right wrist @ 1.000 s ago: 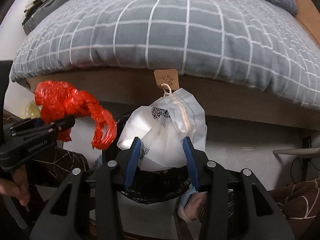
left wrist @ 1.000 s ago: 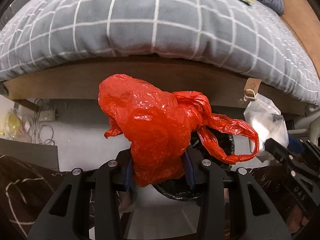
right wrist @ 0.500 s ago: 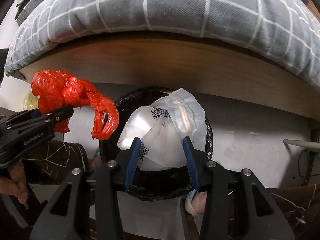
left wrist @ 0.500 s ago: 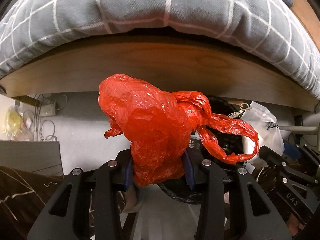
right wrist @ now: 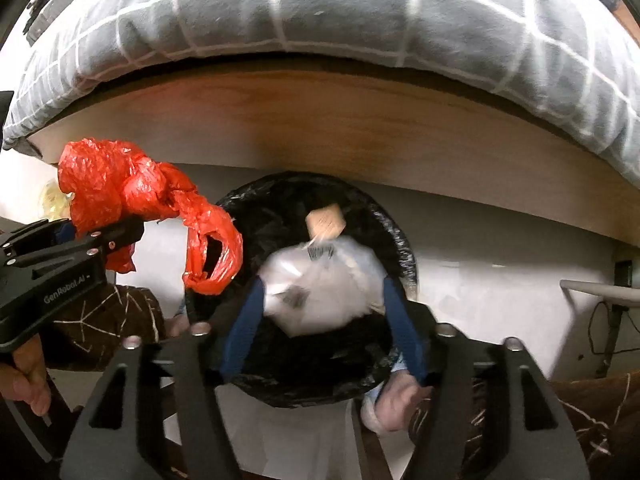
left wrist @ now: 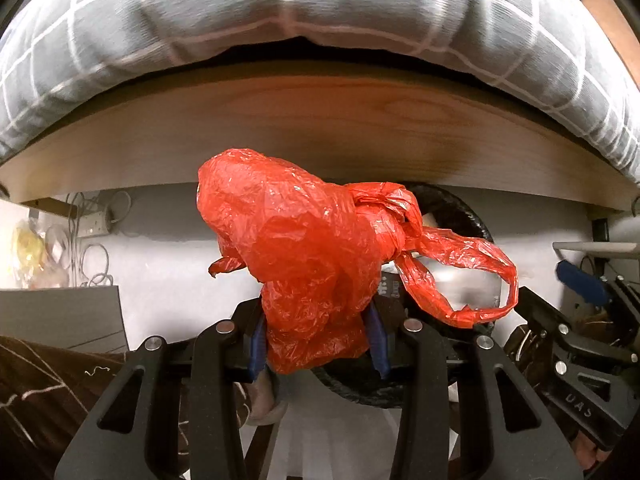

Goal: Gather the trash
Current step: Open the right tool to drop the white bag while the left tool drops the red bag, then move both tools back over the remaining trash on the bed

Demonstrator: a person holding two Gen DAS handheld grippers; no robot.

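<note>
Left gripper (left wrist: pixel 318 340): blue pads clamped on the lower part of a knotted red plastic bag (left wrist: pixel 296 248). The bag bulges above the pads; its looped handles (left wrist: pixel 472 280) trail toward the right of the left wrist view, over the rim of the bin.

Right gripper (right wrist: pixel 322 328): jaws have just been opening and now stand wide. A white plastic bag (right wrist: pixel 320 288) with printed barcodes and a tan paper tag (right wrist: pixel 325 220) lies between the blue fingers (right wrist: pixel 244 324), blurred. The pads look clear of it on both sides, though the blur makes contact hard to rule out.

Bin (right wrist: pixel 400 248): round, black liner, standing on a pale floor (right wrist: pixel 500 296) just in front of a wooden bed frame (right wrist: pixel 320 128). The white bag sits over the bin's mouth, inside its rim as seen from the right wrist.

In the right wrist view the left gripper (right wrist: pixel 100 236) sits to the left of the bin, holding the red bag (right wrist: pixel 116 188) beside the rim; a hand (right wrist: pixel 24 372) grips its handle.

Grey checked bedding (left wrist: pixel 280 16) overhangs the frame.
</note>
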